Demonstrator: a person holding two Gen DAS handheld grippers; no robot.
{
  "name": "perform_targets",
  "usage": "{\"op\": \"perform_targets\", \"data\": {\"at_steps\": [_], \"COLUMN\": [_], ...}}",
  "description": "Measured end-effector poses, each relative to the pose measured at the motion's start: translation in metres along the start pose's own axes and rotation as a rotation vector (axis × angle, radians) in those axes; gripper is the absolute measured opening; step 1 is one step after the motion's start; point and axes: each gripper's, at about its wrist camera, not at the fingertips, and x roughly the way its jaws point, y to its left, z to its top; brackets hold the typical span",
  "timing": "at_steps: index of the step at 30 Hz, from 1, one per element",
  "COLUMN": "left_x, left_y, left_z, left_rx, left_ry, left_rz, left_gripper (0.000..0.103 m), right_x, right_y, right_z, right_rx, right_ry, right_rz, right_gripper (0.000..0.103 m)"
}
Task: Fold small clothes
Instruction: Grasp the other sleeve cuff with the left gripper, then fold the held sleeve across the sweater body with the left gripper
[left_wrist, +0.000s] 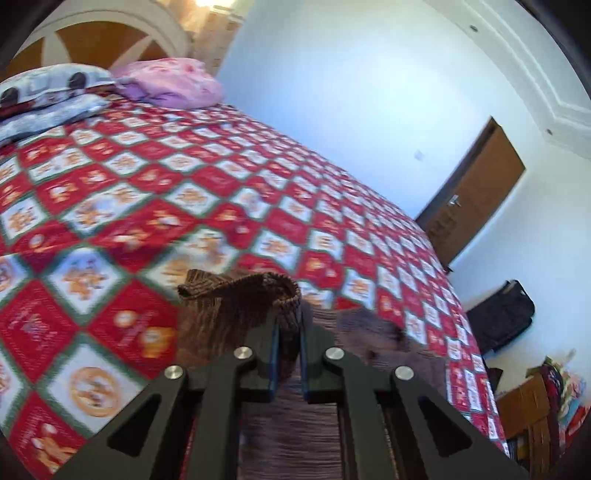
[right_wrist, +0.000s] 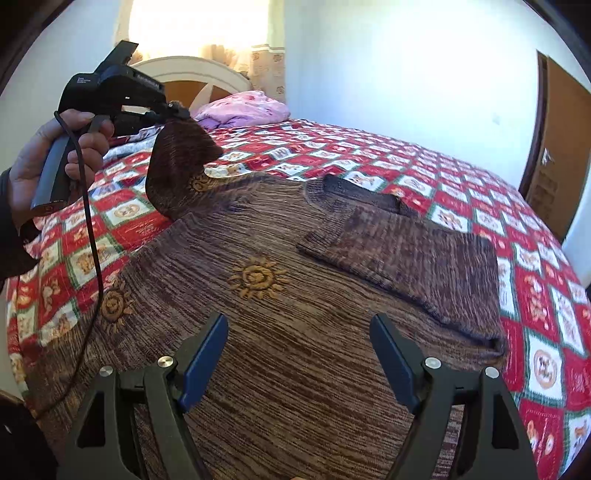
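A brown knitted sweater (right_wrist: 280, 325) with orange sun motifs lies spread on the red patchwork bedspread (right_wrist: 461, 177). Its right sleeve (right_wrist: 417, 254) is folded across the chest. My left gripper (left_wrist: 288, 325) is shut on the cuff of the left sleeve (left_wrist: 243, 291) and holds it lifted above the bed; it also shows in the right wrist view (right_wrist: 177, 110), with the sleeve (right_wrist: 181, 162) hanging from it. My right gripper (right_wrist: 299, 354) is open and empty, low over the sweater's lower body.
Pillows (left_wrist: 51, 96) and a pink bundle (right_wrist: 243, 110) lie at the headboard. A brown door (left_wrist: 476, 192) is in the far wall. A dark bag (left_wrist: 498, 314) and clutter stand on the floor beside the bed.
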Motion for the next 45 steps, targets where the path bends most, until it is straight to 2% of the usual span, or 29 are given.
{"op": "perform_targets", "data": {"at_steps": [6,14,18,21,25,28,30,31,32,34,35,36,38,40,42,44,45], "left_x": [0.021,0.055,0.071,0.085,0.107,0.113,0.106,0.100,0.093,0.075,0.069,0.060,0.056,0.056,0.062,0.071,0.077], "left_y": [-0.050,-0.101,-0.124,-0.138,-0.145,-0.151,-0.152,-0.153,-0.151,-0.142,-0.135,-0.124,-0.101,-0.072,-0.042,-0.023,-0.015], "left_z": [-0.009,-0.041,-0.068,-0.087,-0.106,-0.117,-0.121,-0.122,-0.123,-0.123,-0.121,-0.117,-0.109,-0.100,-0.092,-0.091,-0.092], "left_rx": [0.040,0.101,0.171,0.245,0.301,0.346,0.365,0.382,0.399,0.441,0.463,0.490,0.527,0.543,0.520,0.492,0.472], "left_ry": [0.027,0.094,0.122,0.135,0.199,0.267,0.285,0.277,0.263,0.228,0.211,0.182,0.126,0.089,0.101,0.150,0.179], "left_rz": [-0.077,-0.120,-0.110,-0.071,-0.049,-0.085,-0.120,-0.119,-0.114,-0.103,-0.081,-0.027,0.115,0.285,0.388,0.420,0.410], "left_gripper": [0.009,0.009,0.009,0.009,0.010,0.021,0.038,0.055,0.068,0.071,0.072,0.074,0.083,0.084,0.084,0.084,0.084], "right_x": [-0.004,-0.008,-0.008,-0.010,-0.013,-0.015,-0.015,-0.014,-0.015,-0.016,-0.017,-0.017,-0.017,-0.016,-0.013,-0.005,0.004], "right_y": [-0.020,-0.050,-0.062,-0.068,-0.073,-0.077,-0.081,-0.084,-0.085,-0.088,-0.088,-0.088,-0.087,-0.089,-0.091,-0.088,-0.083], "right_z": [-0.007,-0.013,-0.017,-0.020,-0.024,-0.028,-0.031,-0.031,-0.031,-0.032,-0.032,-0.030,-0.023,-0.009,0.011,0.030,0.042], "right_rx": [0.063,0.200,0.255,0.283,0.300,0.315,0.334,0.343,0.349,0.353,0.345,0.328,0.296,0.286,0.283,0.262,0.240], "right_ry": [0.009,0.004,0.010,0.006,0.005,0.011,0.021,0.026,0.029,0.031,0.036,0.044,0.059,0.072,0.069,0.065,0.068], "right_rz": [-0.005,-0.001,-0.009,-0.015,-0.023,-0.029,-0.033,-0.036,-0.038,-0.044,-0.052,-0.063,-0.072,-0.049,-0.047,-0.071,-0.079], "right_gripper": [0.080,0.080,0.080,0.080,0.080,0.080,0.080,0.080,0.080,0.080,0.080,0.080,0.080,0.080,0.080,0.080,0.080]}}
